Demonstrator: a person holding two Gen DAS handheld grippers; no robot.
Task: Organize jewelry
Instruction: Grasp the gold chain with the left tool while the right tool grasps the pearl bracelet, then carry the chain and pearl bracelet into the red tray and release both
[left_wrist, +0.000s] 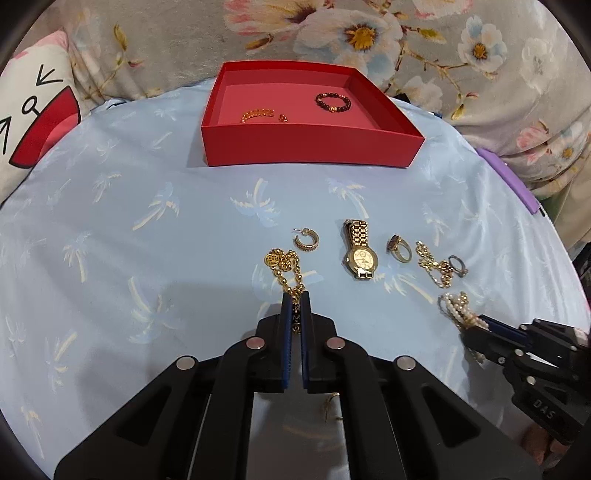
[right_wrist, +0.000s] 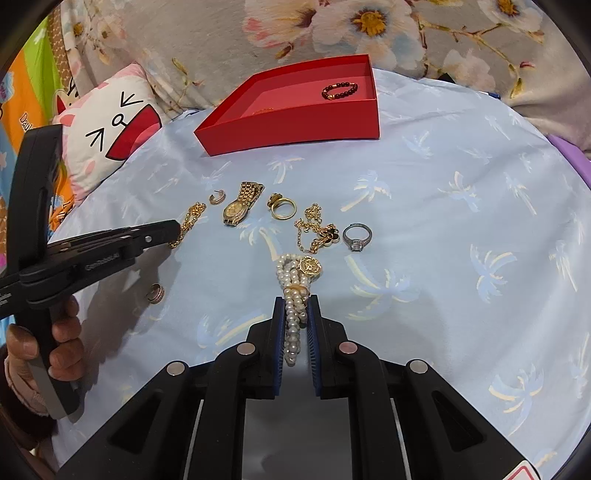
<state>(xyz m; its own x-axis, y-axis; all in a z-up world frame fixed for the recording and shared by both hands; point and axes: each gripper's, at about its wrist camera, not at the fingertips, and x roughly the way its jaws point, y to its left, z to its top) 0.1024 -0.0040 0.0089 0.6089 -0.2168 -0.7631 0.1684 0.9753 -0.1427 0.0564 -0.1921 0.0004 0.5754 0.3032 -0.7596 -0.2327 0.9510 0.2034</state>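
Note:
My left gripper (left_wrist: 295, 297) is shut on a gold bead chain (left_wrist: 286, 267) that lies on the blue cloth. My right gripper (right_wrist: 296, 301) is shut on a pearl bracelet (right_wrist: 293, 291) with a gold charm. Between them lie a gold hoop earring (left_wrist: 306, 242), a gold watch (left_wrist: 360, 251), a gold ring (left_wrist: 399, 249), a fine gold chain (left_wrist: 432, 266) and a silver ring (left_wrist: 458, 266). The red box (left_wrist: 310, 147) at the back holds a dark bead bracelet (left_wrist: 333, 102) and a gold bangle (left_wrist: 257, 114). The left gripper also shows in the right wrist view (right_wrist: 177, 227).
A small pink-gold ring (right_wrist: 155, 293) lies near my left hand. A cartoon pillow (left_wrist: 33, 125) sits at the back left. Floral fabric (left_wrist: 369, 33) rises behind the box. A purple edge (left_wrist: 506, 177) shows at the right.

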